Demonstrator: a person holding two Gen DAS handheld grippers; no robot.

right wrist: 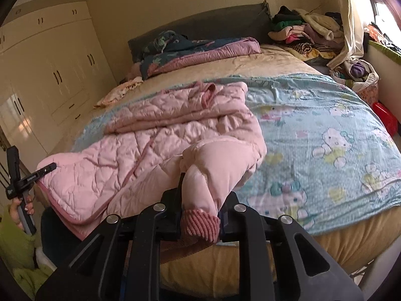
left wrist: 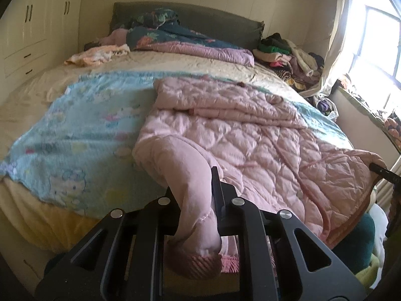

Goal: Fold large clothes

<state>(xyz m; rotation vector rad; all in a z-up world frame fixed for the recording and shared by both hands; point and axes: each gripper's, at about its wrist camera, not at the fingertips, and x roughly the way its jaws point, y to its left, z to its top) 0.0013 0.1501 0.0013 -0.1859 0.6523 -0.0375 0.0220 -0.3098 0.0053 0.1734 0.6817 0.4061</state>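
Bedroom, cartoon blanket [right wrist: 325, 135] underneath: pink quilted jacket [left wrist: 225, 130] stretches toward twelve o'clock. Left gripper [left wrist: 200, 213] and right gripper [right wrist: 200, 215] each clamp a sleeve cuff at six o'clock, equally near.

One pink quilted coat [left wrist: 225, 130] with two sleeves, each ending in one ribbed cuff [right wrist: 200, 223]. One blue cartoon-print sheet [right wrist: 325, 135] on one bed [left wrist: 37, 95]. Two claws (one per hand). One heap of clothes [left wrist: 288, 57] by one window [left wrist: 376, 37].
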